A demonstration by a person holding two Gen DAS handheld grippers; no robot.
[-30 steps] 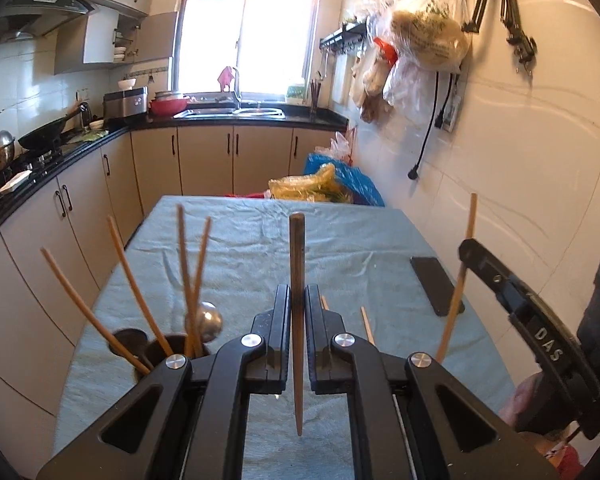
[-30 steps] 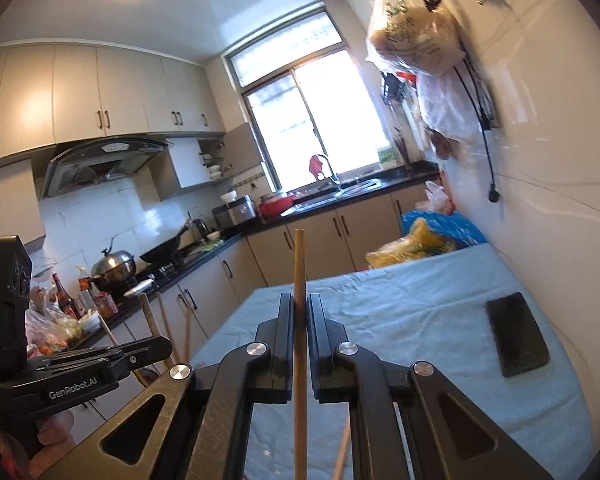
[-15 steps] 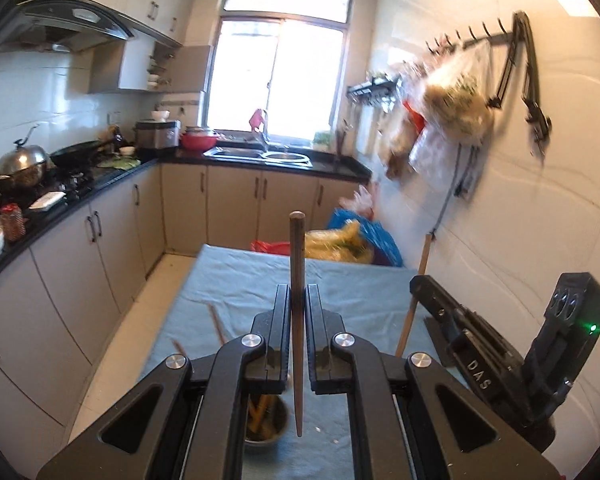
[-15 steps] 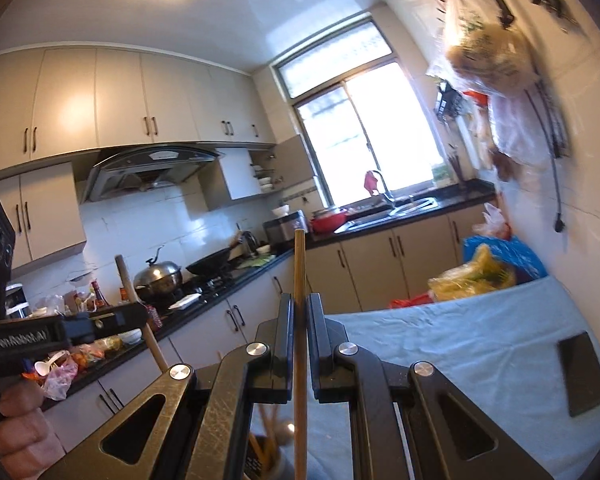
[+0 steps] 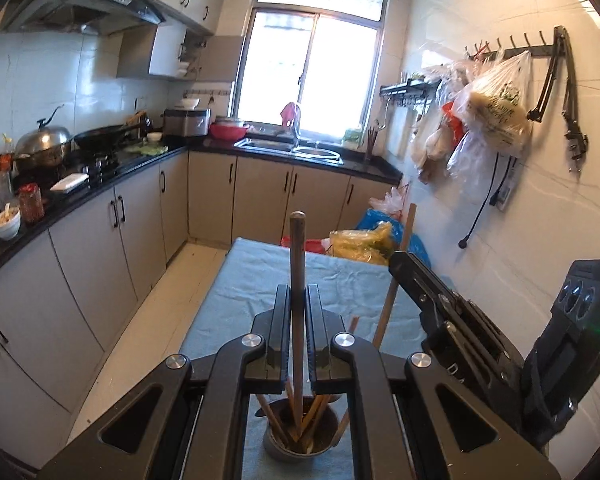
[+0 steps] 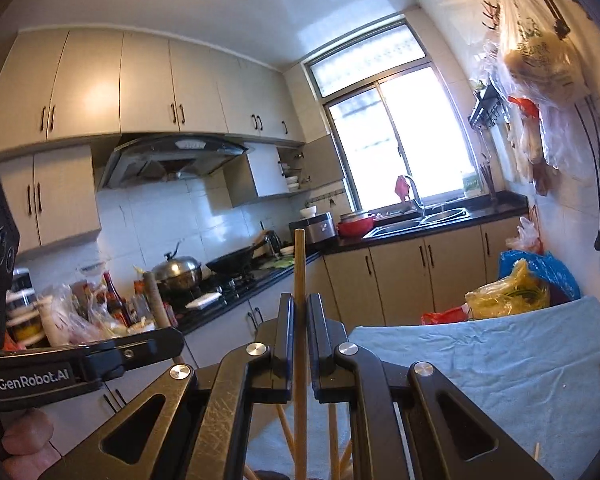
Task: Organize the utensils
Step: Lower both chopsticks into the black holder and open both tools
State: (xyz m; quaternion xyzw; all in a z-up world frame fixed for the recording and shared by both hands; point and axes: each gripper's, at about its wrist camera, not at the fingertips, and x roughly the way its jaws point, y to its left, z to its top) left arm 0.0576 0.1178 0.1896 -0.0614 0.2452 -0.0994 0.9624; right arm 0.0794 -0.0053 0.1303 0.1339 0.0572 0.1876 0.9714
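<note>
My left gripper (image 5: 297,300) is shut on a dark brown chopstick (image 5: 297,264) held upright; its lower end reaches into a dark round utensil cup (image 5: 300,442) that holds several wooden chopsticks, directly below the jaws. My right gripper (image 6: 299,312) is shut on a light wooden chopstick (image 6: 299,268), also upright; several chopstick tops (image 6: 334,436) rise below it. The right gripper (image 5: 452,320) with its chopstick (image 5: 396,276) shows at the right of the left wrist view. The left gripper (image 6: 84,356) shows at the left of the right wrist view.
A table with a blue-grey cloth (image 5: 340,280) runs forward along the white tiled wall (image 5: 540,208). Plastic bags (image 5: 364,240) lie past its far end. Cabinets and a cluttered counter with a stove (image 5: 100,160) line the left side. Bags hang on wall hooks (image 5: 496,108).
Both grippers rose and tilted up, each still holding its chopstick. The left gripper moved over the cup, which now sits right under its jaws, with the chopstick's tip inside.
</note>
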